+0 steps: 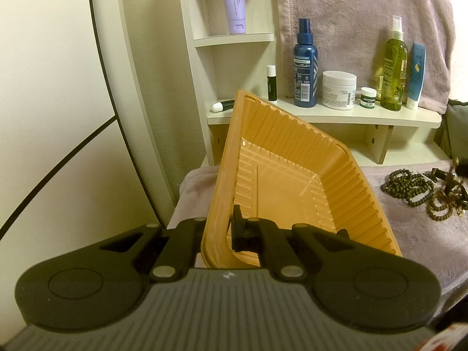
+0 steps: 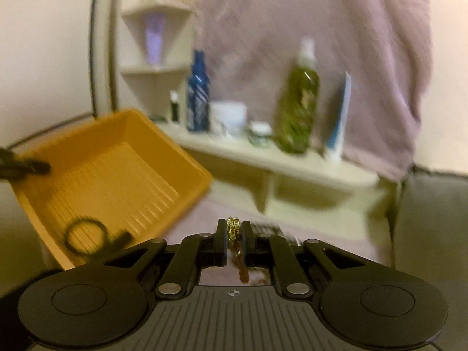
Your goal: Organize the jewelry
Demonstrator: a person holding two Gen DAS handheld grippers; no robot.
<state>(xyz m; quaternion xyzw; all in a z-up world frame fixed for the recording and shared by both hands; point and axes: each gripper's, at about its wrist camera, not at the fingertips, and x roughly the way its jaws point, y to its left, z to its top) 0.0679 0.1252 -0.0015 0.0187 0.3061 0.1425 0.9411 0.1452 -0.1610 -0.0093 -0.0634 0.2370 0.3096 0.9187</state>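
Note:
An orange ribbed plastic tray (image 1: 292,175) is tilted up. My left gripper (image 1: 218,228) is shut on its near rim and holds it off the pink cloth. In the right wrist view the tray (image 2: 122,134) sits at the left, with a dark ring-shaped piece (image 2: 84,235) lying inside it. My right gripper (image 2: 233,239) is shut on a gold chain (image 2: 234,228) that hangs down between the fingers. A heap of dark and brown bead strands (image 1: 421,190) lies on the cloth at the right of the left wrist view.
A cream shelf (image 1: 321,115) behind holds a blue spray bottle (image 1: 305,67), a white cream jar (image 1: 339,89), a green bottle (image 1: 393,64), tubes and lip balms. A pink towel (image 1: 365,14) hangs behind. A cream wall panel is at the left.

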